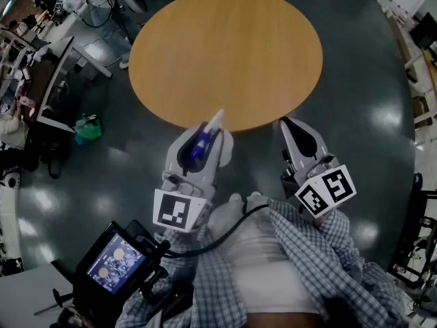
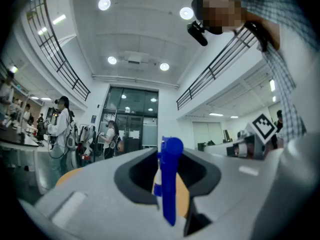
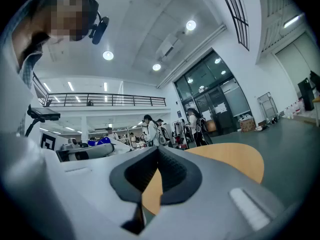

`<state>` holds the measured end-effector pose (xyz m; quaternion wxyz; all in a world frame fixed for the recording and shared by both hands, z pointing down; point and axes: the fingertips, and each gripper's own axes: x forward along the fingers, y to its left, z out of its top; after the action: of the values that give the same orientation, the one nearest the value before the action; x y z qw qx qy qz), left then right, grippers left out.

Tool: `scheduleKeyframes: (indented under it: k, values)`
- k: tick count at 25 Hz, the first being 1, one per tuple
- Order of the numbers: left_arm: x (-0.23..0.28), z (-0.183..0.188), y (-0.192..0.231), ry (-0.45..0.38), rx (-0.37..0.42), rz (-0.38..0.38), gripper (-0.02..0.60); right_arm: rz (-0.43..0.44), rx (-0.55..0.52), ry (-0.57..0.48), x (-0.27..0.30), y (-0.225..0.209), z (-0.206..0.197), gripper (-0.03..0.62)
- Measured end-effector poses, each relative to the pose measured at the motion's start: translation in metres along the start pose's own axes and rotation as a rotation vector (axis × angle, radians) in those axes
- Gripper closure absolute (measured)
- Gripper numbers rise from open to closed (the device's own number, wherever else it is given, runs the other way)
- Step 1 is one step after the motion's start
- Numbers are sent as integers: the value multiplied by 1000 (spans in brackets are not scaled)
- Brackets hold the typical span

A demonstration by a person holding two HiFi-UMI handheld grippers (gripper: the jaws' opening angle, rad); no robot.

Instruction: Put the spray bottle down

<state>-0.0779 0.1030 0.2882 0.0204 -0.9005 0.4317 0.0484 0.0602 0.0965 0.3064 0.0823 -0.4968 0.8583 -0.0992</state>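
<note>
Since it is not yet set down, the head view shows the spray bottle (image 1: 200, 147) clamped in the left hand-held gripper (image 1: 213, 132) at the desk's (image 1: 225, 53) near edge, the left gripper view shows its blue head pinched between the jaws, and the right gripper view shows the right hand-held gripper (image 3: 157, 153) closed, empty and spare.

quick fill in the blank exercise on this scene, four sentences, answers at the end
1. The spray bottle is clamped in the ____ gripper.
2. The part of the bottle that shows between the jaws is ____ in colour.
3. The wooden table in front of the person has a ____ top.
4. The right gripper has its jaws together and holds ____.

Missing words: left; blue; round; nothing
</note>
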Motion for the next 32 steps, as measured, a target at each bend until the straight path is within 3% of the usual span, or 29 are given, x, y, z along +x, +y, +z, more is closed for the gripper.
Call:
scheduleKeyframes:
  k: [16, 24, 27, 32]
  values:
    - [6, -1, 1, 12, 6, 12, 474, 9, 11, 8, 2, -5, -1, 588]
    - [17, 11, -8, -40, 14, 19, 474, 18, 37, 9, -1, -15, -3, 588]
    - [14, -1, -6, 16, 28, 33, 474, 31, 39, 15, -2, -17, -5, 588]
    - [20, 10, -10, 1, 51, 57, 474, 44, 31, 14, -9, -22, 2, 588]
